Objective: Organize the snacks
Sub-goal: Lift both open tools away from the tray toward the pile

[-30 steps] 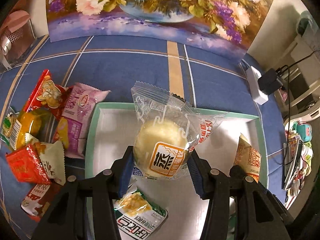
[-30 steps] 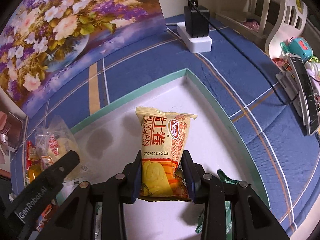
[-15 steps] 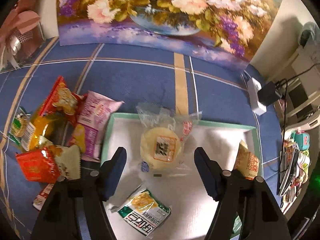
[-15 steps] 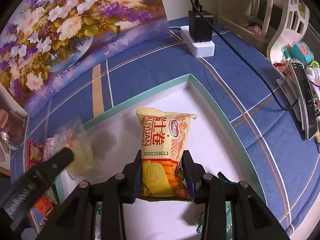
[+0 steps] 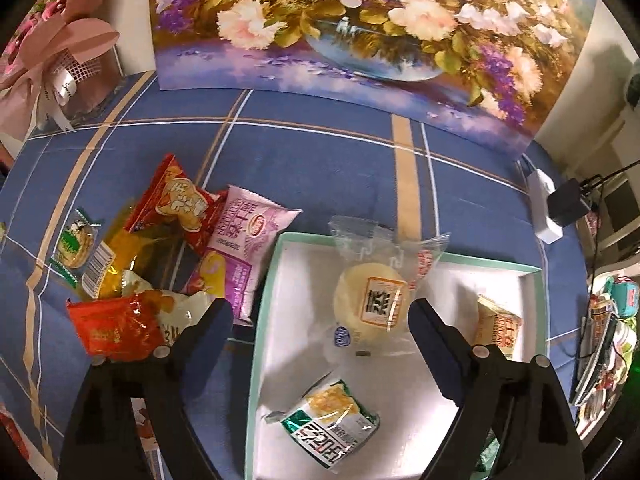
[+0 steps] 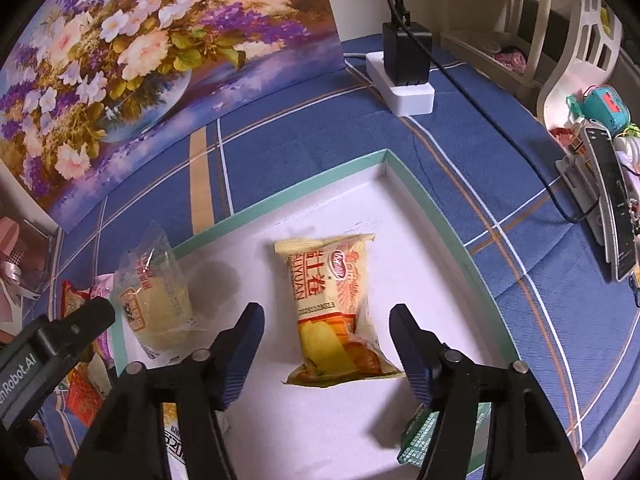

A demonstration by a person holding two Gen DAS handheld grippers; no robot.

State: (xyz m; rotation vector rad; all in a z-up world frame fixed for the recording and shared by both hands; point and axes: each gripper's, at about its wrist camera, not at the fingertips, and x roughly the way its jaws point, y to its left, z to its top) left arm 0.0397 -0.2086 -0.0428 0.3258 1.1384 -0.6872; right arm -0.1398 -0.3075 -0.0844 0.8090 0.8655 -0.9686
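Releasing is the step in hand: both grippers are letting go of snacks they have set inside the white tray (image 5: 262,320), whose green rim frames it on the blue plaid tablecloth (image 5: 320,160). The left gripper (image 5: 320,328) has its jaws opening, well clear on either side of the clear-wrapped round bun (image 5: 372,300), which lies flat near the tray's far edge, its wrapper overlapping that rim. The right gripper (image 6: 326,332) is likewise opening, its blue pads apart from the yellow egg-roll packet (image 6: 336,312) that rests on the tray floor toward the far right corner; the packet sits between the jaws but nothing presses on it. A green-and-white packet (image 5: 332,426) already lies nearer the tray's near edge, and another green packet (image 6: 424,432) shows at the near right side. Off the tray's left edge, a loose heap waits on the cloth: a pink packet (image 5: 244,248) just beside the rim, a red bear-printed packet (image 5: 176,204), a red foil packet (image 5: 112,328) and a small green biscuit packet (image 5: 76,244). The next move, as I judge it, calls for lifting each gripper clear without dragging the soft wrappers, then swinging the left one to the heap, probably for the pink packet, taken across its narrow width. The heap overlaps, so a careless pinch may catch two.
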